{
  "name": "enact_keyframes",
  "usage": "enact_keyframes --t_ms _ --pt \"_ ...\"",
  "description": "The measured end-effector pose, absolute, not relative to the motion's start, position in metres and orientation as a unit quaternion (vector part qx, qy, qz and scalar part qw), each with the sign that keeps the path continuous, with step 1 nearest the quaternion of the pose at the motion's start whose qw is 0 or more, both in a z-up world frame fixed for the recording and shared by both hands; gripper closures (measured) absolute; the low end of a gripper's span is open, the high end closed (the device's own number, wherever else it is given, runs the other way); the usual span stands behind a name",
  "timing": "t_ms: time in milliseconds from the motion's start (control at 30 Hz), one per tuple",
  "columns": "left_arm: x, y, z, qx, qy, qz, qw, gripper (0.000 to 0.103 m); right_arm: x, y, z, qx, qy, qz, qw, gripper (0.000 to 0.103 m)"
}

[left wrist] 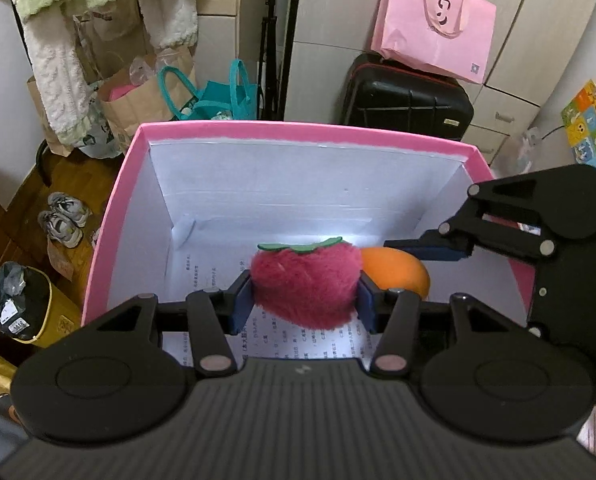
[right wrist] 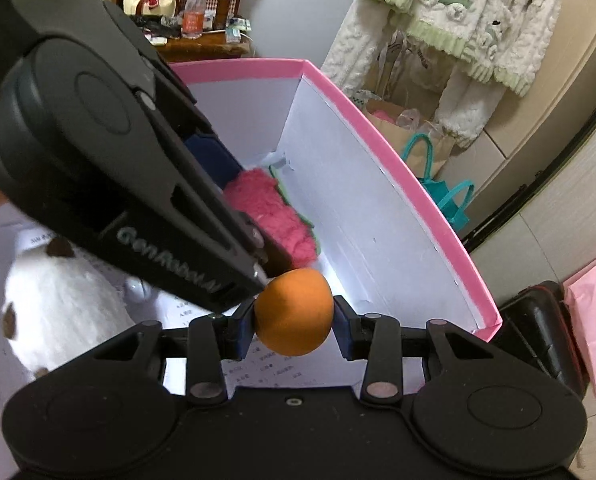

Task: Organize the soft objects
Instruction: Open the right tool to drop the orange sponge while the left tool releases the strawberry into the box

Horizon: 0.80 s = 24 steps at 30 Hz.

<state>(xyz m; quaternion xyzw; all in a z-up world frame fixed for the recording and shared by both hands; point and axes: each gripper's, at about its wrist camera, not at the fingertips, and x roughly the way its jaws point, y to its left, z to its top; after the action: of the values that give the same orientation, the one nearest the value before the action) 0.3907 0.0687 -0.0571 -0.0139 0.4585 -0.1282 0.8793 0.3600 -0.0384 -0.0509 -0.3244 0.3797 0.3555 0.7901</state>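
Note:
A pink box with white inner walls [left wrist: 298,130] [right wrist: 398,152] stands open below both grippers. My left gripper [left wrist: 304,306] is shut on a fuzzy red plush strawberry [left wrist: 304,280] [right wrist: 273,212] with a green leaf top, held low inside the box. My right gripper [right wrist: 293,320] is shut on a smooth orange ball [right wrist: 293,308] [left wrist: 398,272], just right of the strawberry and also inside the box. A white plush toy with brown spots [right wrist: 57,300] lies at the left end of the box, on printed paper.
Behind the box stand a black suitcase [left wrist: 406,96] with a pink paper bag [left wrist: 434,24] on it, a teal bag [left wrist: 225,96] and brown paper bags. Sneakers [left wrist: 63,220] sit on the wooden floor at left. A fluffy white garment [right wrist: 458,20] hangs above.

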Motion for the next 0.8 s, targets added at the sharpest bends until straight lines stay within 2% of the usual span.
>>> enact_keyframes --t_ms 67,133,167,233,367,633,800 --pt "0.392 0.069 -0.056 -0.015 0.456 -0.127 0.881 0.047 0.360 -0.037 -0.051 -0.327 0.379 0.354 0.790 0.057" --pt "0.392 0.071 -0.053 -0.019 0.454 -0.127 0.882 0.041 0.360 -0.036 -0.051 -0.331 0.373 0.343 0.796 0.044" --pt "0.390 0.071 -0.049 -0.017 0.450 -0.130 0.883 0.039 0.359 -0.035 -0.050 -0.333 0.371 0.341 0.797 0.041" --pt "0.383 0.071 -0.040 0.001 0.441 -0.140 0.886 0.039 0.358 -0.036 -0.046 -0.332 0.363 0.337 0.803 0.031" --pt "0.358 0.081 -0.017 0.014 0.410 -0.138 0.901 0.039 0.347 -0.050 -0.028 -0.293 0.350 0.332 0.826 0.030" --pt "0.306 0.101 0.010 0.024 0.412 -0.150 0.898 0.038 0.299 -0.086 0.004 -0.218 0.323 0.341 0.855 0.030" --pt "0.271 0.102 0.023 0.042 0.410 -0.165 0.896 0.038 0.277 -0.098 0.014 -0.191 0.341 0.328 0.860 0.030"
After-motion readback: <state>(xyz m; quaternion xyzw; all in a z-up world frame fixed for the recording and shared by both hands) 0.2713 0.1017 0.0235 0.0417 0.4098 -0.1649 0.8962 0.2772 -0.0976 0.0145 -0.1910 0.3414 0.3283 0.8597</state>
